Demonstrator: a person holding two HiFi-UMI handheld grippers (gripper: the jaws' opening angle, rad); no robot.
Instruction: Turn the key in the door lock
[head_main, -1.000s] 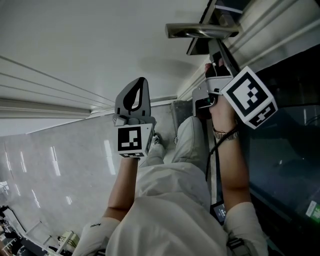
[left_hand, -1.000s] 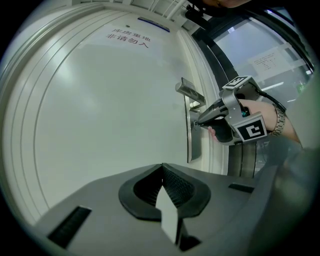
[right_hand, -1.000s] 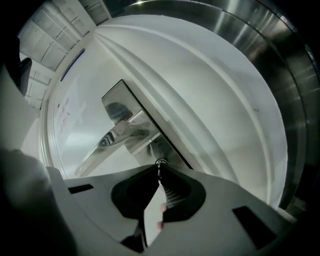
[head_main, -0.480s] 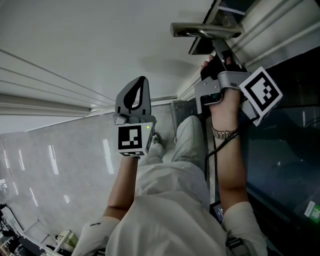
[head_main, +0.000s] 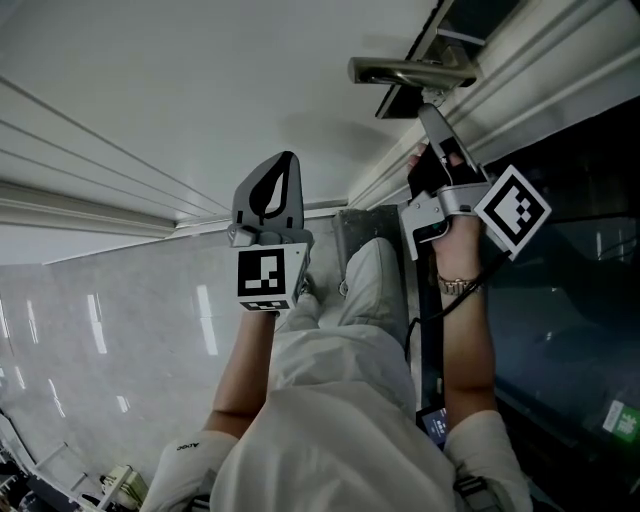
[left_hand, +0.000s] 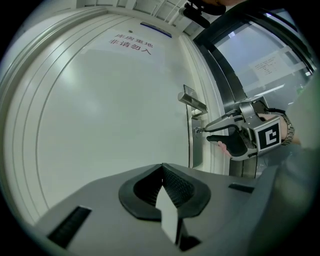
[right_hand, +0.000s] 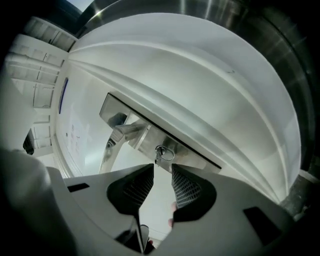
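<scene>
Since a second ago our right gripper (right_hand: 161, 169) has rolled at the wrist and its jaws have just been opening — the key (right_hand: 158, 155), seated in the lock plate (right_hand: 187, 151) below the door handle (right_hand: 120, 132), now stands loose in the narrow gap at their tips. Only the left gripper view shows this side-on, at the door (left_hand: 100, 110) edge near the glass panel (left_hand: 255, 55). Our left gripper (left_hand: 161, 172) hangs well clear before the bare door — jaws together, empty

Dim, soft indoor light, pale door (left_hand: 100, 110) evenly lit, streaky floor (head_main: 90, 330) glare — fisheye corners black
</scene>
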